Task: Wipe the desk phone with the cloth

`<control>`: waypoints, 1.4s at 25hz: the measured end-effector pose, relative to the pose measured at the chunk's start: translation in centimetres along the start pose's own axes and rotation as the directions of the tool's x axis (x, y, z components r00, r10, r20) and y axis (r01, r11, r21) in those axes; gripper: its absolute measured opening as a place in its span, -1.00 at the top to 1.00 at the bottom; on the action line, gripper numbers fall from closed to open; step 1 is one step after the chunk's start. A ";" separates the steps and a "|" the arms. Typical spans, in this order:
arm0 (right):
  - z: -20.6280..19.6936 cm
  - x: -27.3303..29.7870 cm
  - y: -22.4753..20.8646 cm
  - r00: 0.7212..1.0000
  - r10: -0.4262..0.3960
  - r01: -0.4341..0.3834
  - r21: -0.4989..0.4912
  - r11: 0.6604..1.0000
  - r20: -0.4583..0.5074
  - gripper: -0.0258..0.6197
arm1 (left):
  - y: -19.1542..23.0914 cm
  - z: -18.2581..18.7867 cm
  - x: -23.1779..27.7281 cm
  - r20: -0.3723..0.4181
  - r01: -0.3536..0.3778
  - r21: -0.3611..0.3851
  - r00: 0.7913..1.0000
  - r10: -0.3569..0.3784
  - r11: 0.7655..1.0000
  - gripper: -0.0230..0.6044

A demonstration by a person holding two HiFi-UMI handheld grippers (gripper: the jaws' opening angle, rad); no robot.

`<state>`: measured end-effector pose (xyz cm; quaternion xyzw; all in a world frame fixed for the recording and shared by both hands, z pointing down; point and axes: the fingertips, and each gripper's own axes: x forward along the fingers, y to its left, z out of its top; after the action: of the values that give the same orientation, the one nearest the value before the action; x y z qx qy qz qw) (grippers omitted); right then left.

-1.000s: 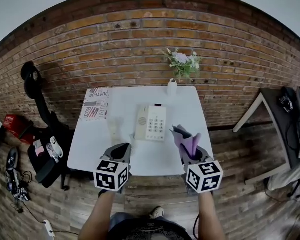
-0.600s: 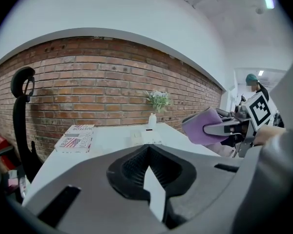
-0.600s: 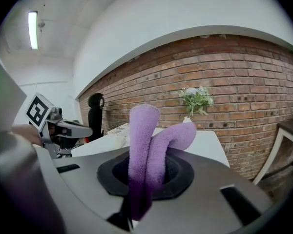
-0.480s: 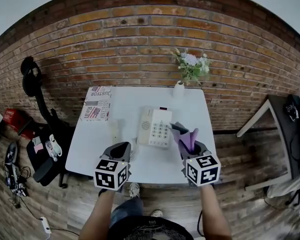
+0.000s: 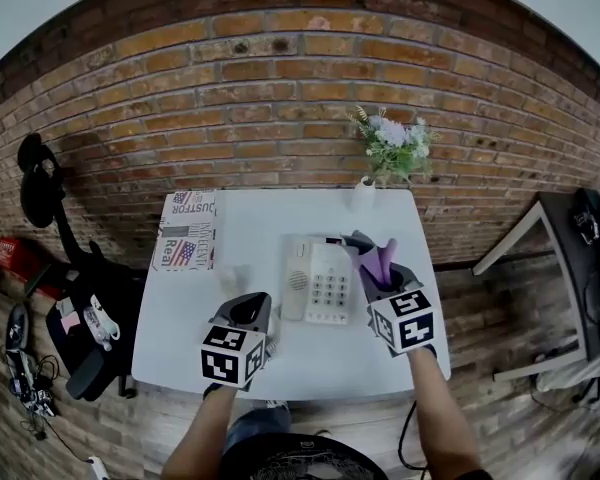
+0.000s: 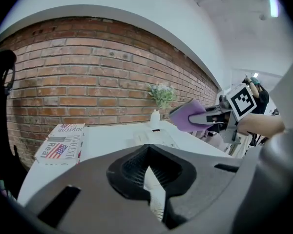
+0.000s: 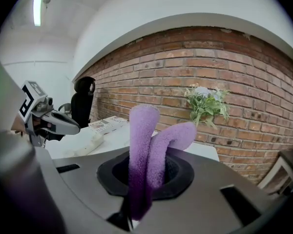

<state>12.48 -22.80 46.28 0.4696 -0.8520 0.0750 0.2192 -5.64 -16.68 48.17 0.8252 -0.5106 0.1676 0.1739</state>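
Right gripper (image 5: 370,258) pinches a purple cloth (image 7: 147,150), a fuzzy, terry-like strip folded into two soft lobes that stick up out of the dark grey plastic jaws. Just below and to the left of this gripper lies the desk phone (image 5: 318,278), a flat cream-white slab with a grid of pale keys and a round speaker grille. The cloth hangs over the phone's far right corner and appears clear of it. Left gripper (image 5: 248,313) sits to the near left of the phone, its jaws pressed together on nothing. Both hover over a smooth white table (image 5: 190,313). Beyond the right gripper stands a small white vase (image 5: 363,194) of pale flowers against a rough brick wall (image 5: 280,98). Far left of the left gripper lies a printed cardboard box (image 5: 185,233).
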 end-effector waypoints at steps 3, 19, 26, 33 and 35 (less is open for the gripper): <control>0.3 2.6 -0.8 0.999 -0.017 0.016 -0.041 0.999 -0.035 0.77 | 1.0 0.2 1.6 -0.014 0.024 0.007 1.000 -0.024 1.000 0.91; -2.6 12.8 0.8 0.973 -0.023 -0.024 -0.203 0.979 -0.229 0.78 | 4.4 -0.2 4.9 -0.078 0.093 0.019 0.993 -0.091 0.995 0.91; -3.7 12.8 1.9 0.967 0.005 -0.054 -0.187 0.981 -0.256 0.77 | 4.3 -0.5 4.2 -0.079 0.089 0.011 0.993 -0.088 0.996 0.91; -4.9 11.4 4.2 0.959 0.055 -0.115 -0.204 0.972 -0.279 0.77 | 3.6 -0.7 3.0 -0.069 0.068 0.008 0.995 -0.068 0.998 0.91; -5.4 10.9 4.9 0.955 0.070 -0.134 -0.207 0.969 -0.289 0.77 | 3.4 -0.8 2.5 -0.064 0.060 0.005 0.996 -0.059 0.998 0.91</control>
<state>4.98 -26.67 56.36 0.3816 -0.8387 0.0551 0.3846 -7.67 -19.70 50.46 0.8348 -0.4794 0.1905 0.1925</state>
